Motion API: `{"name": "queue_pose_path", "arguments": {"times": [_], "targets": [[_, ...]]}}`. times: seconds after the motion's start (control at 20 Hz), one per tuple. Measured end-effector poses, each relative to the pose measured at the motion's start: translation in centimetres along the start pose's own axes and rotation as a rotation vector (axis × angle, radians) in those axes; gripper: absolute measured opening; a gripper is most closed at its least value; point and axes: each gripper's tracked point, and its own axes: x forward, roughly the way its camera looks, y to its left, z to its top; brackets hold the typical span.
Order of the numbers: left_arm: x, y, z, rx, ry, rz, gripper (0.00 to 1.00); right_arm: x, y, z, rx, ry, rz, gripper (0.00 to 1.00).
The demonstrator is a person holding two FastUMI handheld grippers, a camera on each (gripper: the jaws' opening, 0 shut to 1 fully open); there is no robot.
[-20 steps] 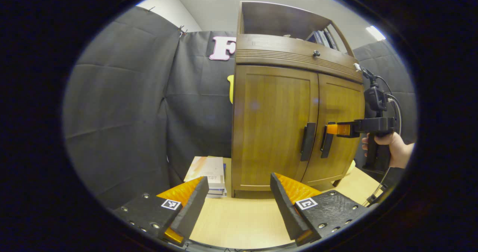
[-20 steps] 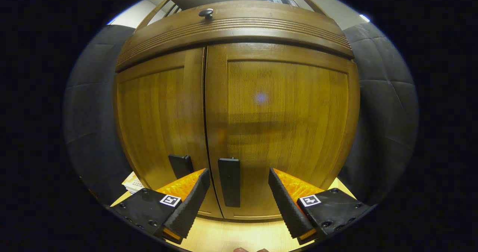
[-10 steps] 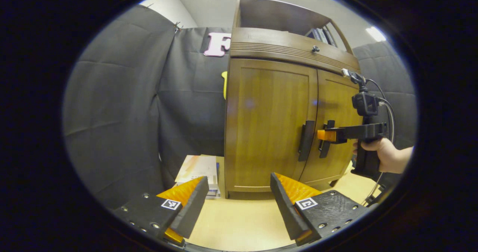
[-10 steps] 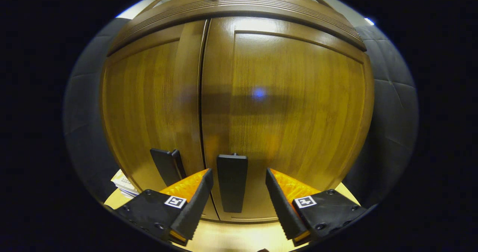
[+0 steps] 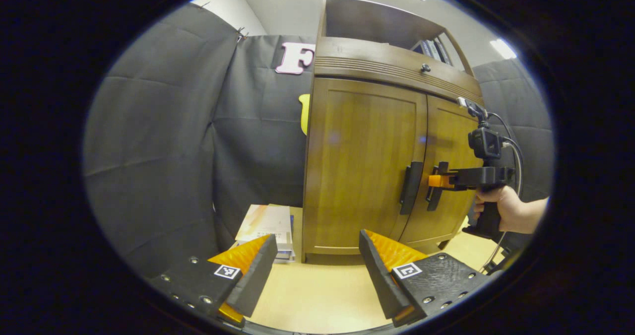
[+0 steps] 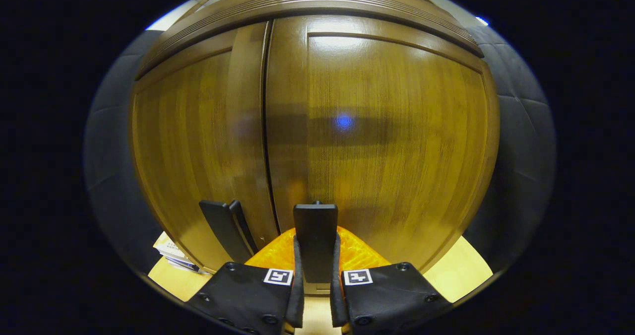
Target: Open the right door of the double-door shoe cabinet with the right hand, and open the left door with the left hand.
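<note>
Shoe cabinet [image 5: 367, 161] stands on the light wood tabletop [image 5: 317, 295], toward its back edge, against the black cloth wall. Both doors sit flush and closed; right door [image 6: 392, 141], left door [image 6: 198, 141], thin dark seam between them. Each door carries a black vertical handle by the seam: right handle [image 6: 315, 235], left handle [image 6: 225, 228].

Right gripper [image 6: 315, 280] is at the right handle, both fingers pressed in on its two sides, pinching it. In the left gripper view the same gripper [image 5: 439, 181] meets the right handle [image 5: 434, 193], held by a hand [image 5: 501, 208] on its grip, with a cable running off behind.

Left gripper [image 5: 317, 270] hangs over the tabletop near the front edge, well apart from the cabinet, fingers spread wide with nothing between them. Left handle [image 5: 411, 187] is untouched.

Drawer front with a small round knob [image 5: 425, 68] runs above the doors, open shelf [image 5: 382, 25] on top with books at its right end. Stack of books [image 5: 268, 226] lies on the tabletop just beside the cabinet's left side.
</note>
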Motion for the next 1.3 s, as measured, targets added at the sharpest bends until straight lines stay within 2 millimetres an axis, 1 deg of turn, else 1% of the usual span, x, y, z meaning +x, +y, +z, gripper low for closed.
{"name": "queue_pose_path", "arguments": {"times": [0.25, 0.35, 0.45, 0.75, 0.8, 0.85, 0.95, 1.05, 1.1, 1.15, 1.2, 1.3], "targets": [[-0.6, -1.3, 0.0, 0.023, -0.012, -0.025, 0.94, -0.8, -0.1, -0.2, 0.002, -0.005, 0.03, 0.22], [-1.0, -1.8, 0.1, 0.033, -0.021, -0.035, 0.94, -1.3, -0.1, -0.4, 0.005, -0.005, 0.039, 0.24], [-1.5, -2.4, 0.0, 0.037, -0.025, -0.045, 0.94, -1.9, -0.2, -0.5, 0.007, -0.006, 0.05, 0.22], [-3.2, -4.3, -0.8, 0.03, -0.019, -0.068, 0.94, -4.8, -0.8, -1.2, 0.009, -0.019, 0.097, 0.23], [-3.3, -4.5, -0.9, 0.032, -0.018, -0.072, 0.94, -5.3, -0.9, -1.4, 0.008, -0.02, 0.103, 0.22], [-3.5, -4.8, -1.0, 0.033, -0.018, -0.076, 0.94, -5.8, -1.1, -1.6, 0.006, -0.02, 0.108, 0.23], [-3.8, -5.5, -0.9, 0.035, -0.02, -0.087, 0.94, -6.8, -1.4, -1.8, 0.006, -0.019, 0.118, 0.23], [-4.2, -6.3, -0.8, 0.034, -0.025, -0.095, 0.94, -7.4, -1.6, -1.9, 0.006, -0.018, 0.125, 0.24], [-4.4, -6.6, -0.5, 0.034, -0.028, -0.098, 0.94, -7.5, -1.7, -1.9, 0.007, -0.019, 0.129, 0.23], [-4.6, -7.0, -0.3, 0.035, -0.032, -0.1, 0.94, -8.1, -1.9, -2.0, 0.009, -0.02, 0.133, 0.23], [-4.7, -7.3, -0.1, 0.037, -0.037, -0.102, 0.94, -9.1, -2.5, -2.2, 0.011, -0.021, 0.137, 0.23], [-4.9, -8.1, 0.3, 0.045, -0.043, -0.107, 0.95, -10.1, -3.0, -2.5, 0.012, -0.02, 0.145, 0.23]]}}
